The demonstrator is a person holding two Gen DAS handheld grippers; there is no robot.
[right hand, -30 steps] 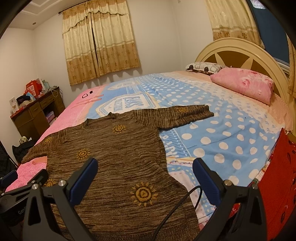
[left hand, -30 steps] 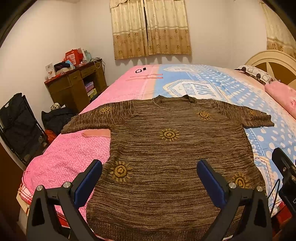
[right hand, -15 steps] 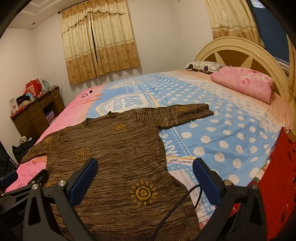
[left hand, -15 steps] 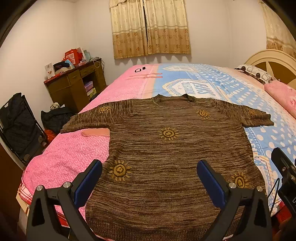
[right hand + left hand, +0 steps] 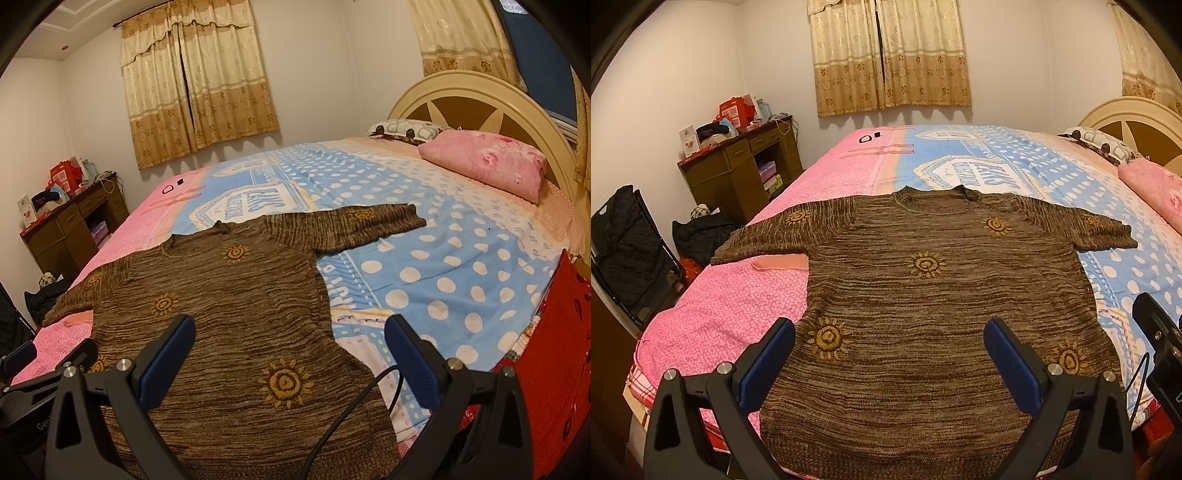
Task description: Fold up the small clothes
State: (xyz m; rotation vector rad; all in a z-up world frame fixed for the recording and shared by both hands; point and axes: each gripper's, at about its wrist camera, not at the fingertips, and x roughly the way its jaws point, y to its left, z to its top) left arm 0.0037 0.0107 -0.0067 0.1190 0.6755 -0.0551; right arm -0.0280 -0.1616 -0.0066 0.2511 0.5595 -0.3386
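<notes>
A brown knitted sweater (image 5: pixel 923 295) is lying flat and face up on the bed (image 5: pixel 1052 177), spread across the seam where the pink part of the bedspread is meeting the blue polka-dot part. Both short sleeves are stretching straight out to the sides, the round neckline is pointing toward the curtains (image 5: pixel 890 55), and the ribbed hem is sitting at the near edge of the bed. Yellow sun motifs are dotting the streaky brown knit, 1 near the chest centre and others on the shoulders and lower corners. The fabric is looking smooth, with no fold made in it.

The left gripper (image 5: pixel 888 354) is hovering over the lower part of the sweater, its jaws spread wide and holding nothing. The right gripper (image 5: pixel 290 354) is hovering over the sweater's lower right corner, jaws likewise spread wide and empty, with a black cable (image 5: pixel 354 413) looping between them.

A pink pillow (image 5: pixel 487 162) is resting against the cream headboard (image 5: pixel 480 99). To the left, a wooden desk (image 5: pixel 738 173) is carrying red boxes and clutter on top, and its open shelves are holding stacked items too small to identify.
</notes>
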